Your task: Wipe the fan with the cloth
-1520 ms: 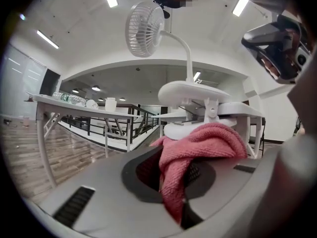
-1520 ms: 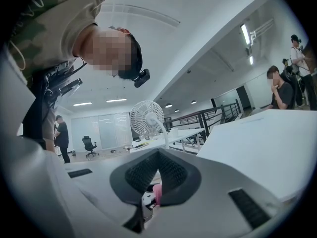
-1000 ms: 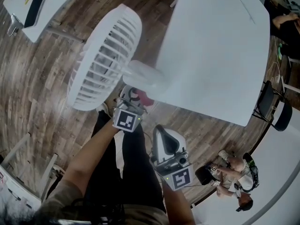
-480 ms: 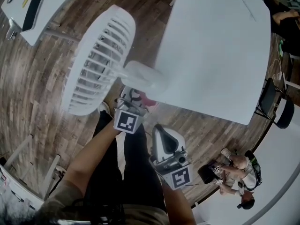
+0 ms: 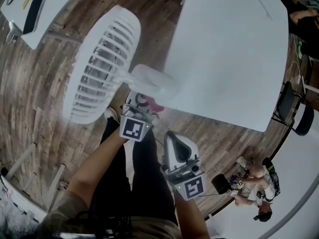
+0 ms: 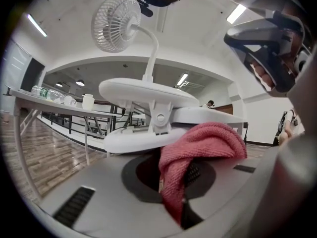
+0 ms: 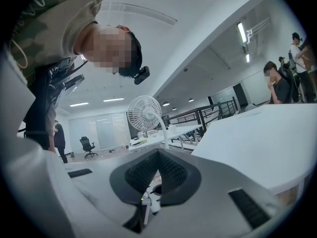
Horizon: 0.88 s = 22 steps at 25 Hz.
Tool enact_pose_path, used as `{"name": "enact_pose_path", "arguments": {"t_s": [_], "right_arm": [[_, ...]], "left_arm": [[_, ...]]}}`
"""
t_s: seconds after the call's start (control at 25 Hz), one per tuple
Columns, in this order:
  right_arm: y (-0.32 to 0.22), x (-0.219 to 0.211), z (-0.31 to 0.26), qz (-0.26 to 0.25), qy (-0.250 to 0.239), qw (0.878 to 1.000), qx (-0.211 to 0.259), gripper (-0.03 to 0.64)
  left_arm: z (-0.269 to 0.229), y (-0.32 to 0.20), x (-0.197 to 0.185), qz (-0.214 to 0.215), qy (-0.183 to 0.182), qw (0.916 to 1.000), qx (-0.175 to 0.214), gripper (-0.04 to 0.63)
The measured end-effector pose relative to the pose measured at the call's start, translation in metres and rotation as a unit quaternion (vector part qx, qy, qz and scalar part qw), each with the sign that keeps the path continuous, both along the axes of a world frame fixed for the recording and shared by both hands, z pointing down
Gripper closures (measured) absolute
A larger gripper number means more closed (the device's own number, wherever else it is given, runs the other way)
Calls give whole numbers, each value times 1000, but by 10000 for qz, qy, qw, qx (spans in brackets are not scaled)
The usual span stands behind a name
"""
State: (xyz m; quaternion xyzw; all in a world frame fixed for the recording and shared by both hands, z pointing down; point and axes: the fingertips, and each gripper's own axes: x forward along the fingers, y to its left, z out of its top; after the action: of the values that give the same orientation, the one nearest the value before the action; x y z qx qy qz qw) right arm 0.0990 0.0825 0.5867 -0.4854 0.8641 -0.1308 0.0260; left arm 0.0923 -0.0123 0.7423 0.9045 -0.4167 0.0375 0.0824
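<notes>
A white clip-on fan is clamped by its base to the near edge of the white table. Its round cage hangs out over the wood floor. My left gripper is shut on a red cloth right under the clamp. In the left gripper view the cloth bunches between the jaws below the clamp base, with the fan cage high above. My right gripper hangs back beside my leg, shut and empty. In the right gripper view the fan stands farther ahead.
A second white table with a dark flat device stands at the top left. Black chairs and people are at the right. In the left gripper view a table with bottles and a cup lies to the left.
The fan cage has swung a little to the left in the head view and shows narrower. Both grippers have stayed about where they were.
</notes>
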Motion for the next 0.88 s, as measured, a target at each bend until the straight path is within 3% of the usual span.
{"name": "enact_pose_path", "arguments": {"t_s": [0.12,0.48,0.72,0.88], "right_arm": [[-2,4,2,59,45,10000,-28,617],[-3,5,5,109,67,9999,-14,617],[-3,7,5,151,19,9999,-65,617],[-5,6,4,145,4,9999,-44,617]], "left_arm": [[7,-1,-6,-78,-80,9997,-217,548],[4,-8,-17,-335,45,9993,-135,548],[-4,-12,-24,-257,-136,9990,335,548],[8,-9,-30,-200,-243,9995,-29,548]]}}
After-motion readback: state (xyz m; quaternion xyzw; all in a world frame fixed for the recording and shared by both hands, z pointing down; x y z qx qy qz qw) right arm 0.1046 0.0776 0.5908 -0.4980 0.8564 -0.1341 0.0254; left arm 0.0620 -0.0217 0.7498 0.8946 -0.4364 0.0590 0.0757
